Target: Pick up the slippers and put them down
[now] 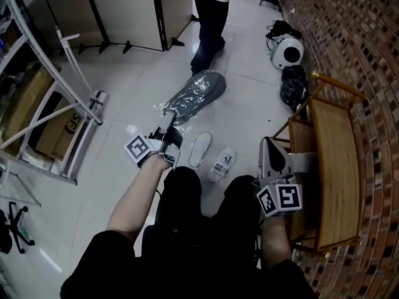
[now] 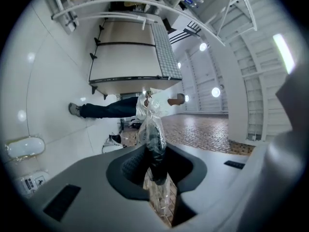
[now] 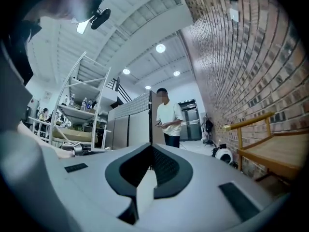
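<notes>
Left gripper [image 1: 168, 118] fingers grip the plastic-wrapped grey slipper [image 1: 198, 94]. Right gripper [image 1: 267, 146] fingers are closed and empty. Two white slippers [image 1: 201, 148] lie on the floor [image 1: 124, 92].

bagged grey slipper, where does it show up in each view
Head view: the bagged grey slipper is at centre, its near end gripped in the left claw.
Left gripper view: dead centre, pinched between the jaws.
Right gripper view: not in it.
Shared landmark: the standing person, at the top in the head view, sideways at mid-left in the left gripper view, upright at centre in the right gripper view.
</notes>
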The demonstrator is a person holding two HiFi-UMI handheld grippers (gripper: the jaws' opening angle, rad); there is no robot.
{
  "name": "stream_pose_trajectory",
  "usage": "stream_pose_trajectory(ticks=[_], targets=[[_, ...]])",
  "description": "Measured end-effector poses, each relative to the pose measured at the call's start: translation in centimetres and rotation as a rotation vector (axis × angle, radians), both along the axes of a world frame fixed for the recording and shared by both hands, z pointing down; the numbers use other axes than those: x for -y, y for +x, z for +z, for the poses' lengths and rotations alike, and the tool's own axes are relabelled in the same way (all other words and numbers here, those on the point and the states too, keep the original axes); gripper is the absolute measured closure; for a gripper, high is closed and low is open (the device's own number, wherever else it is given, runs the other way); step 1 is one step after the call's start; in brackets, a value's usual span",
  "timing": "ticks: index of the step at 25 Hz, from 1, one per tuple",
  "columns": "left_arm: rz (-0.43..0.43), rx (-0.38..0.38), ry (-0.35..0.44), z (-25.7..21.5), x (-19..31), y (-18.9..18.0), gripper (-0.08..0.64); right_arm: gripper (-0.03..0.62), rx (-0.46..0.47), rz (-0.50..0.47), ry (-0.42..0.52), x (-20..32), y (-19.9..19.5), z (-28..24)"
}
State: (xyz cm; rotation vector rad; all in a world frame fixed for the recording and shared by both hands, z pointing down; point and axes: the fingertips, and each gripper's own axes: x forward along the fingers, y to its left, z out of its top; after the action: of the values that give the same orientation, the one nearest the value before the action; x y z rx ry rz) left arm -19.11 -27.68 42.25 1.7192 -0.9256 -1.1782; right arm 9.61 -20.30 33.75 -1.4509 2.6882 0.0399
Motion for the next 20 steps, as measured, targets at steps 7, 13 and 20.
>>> stream_pose_trajectory(ticks=[7, 13, 20], targets=[[-0.147, -0.014, -0.051, 3.6, -2.0, -5.3, 0.488, 0.583, -0.020, -0.077, -0.050, 1.8, -4.3, 2.4], [-0.172, -0.012, -0.126, 8.6, -0.4, -5.9, 0.488, 0.584, -0.042, -0.082, -0.111, 4.9, -5.0, 5.5], [-0.298, -0.040, -0.228, 16.7, 1.6, -8.1, 0.488, 0.583, -0.082, -0.086, -0.219, 10.0, -5.6, 12.3]])
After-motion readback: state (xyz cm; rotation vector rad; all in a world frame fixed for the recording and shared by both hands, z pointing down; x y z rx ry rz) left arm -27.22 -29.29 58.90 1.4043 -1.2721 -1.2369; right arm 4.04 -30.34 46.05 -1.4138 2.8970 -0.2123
